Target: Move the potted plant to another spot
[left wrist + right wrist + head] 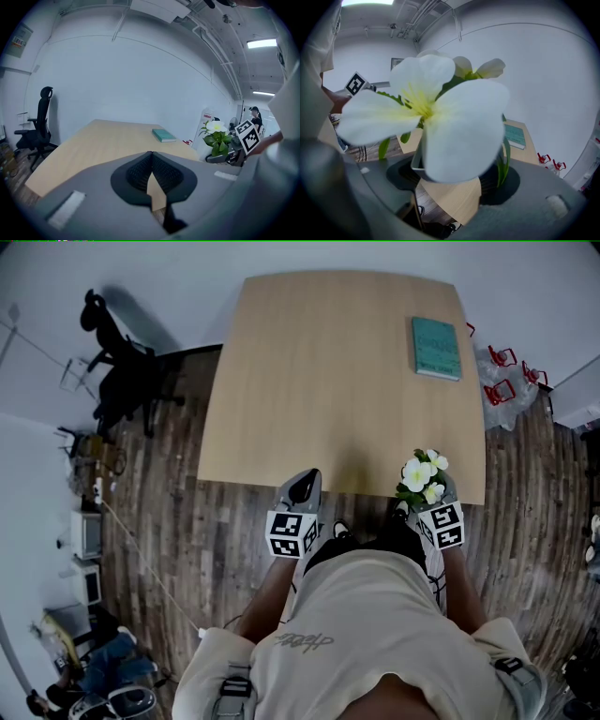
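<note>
The potted plant (423,476), with white flowers and green leaves, hangs just over the front right edge of the wooden table (328,381). My right gripper (425,493) is shut on its pot. In the right gripper view the big white flower (436,117) fills the picture, and the pot (416,165) sits between the jaws of the right gripper (454,180). My left gripper (305,486) is at the table's front edge, shut, with nothing in it. In the left gripper view its pads meet at the tips of the left gripper (151,157), and the plant (216,136) shows to the right.
A teal book (435,347) lies at the table's far right corner. A black office chair (117,371) stands on the wood floor to the left. Red items and clear bags (502,381) lie by the right wall. Boxes and clutter (89,549) line the left wall.
</note>
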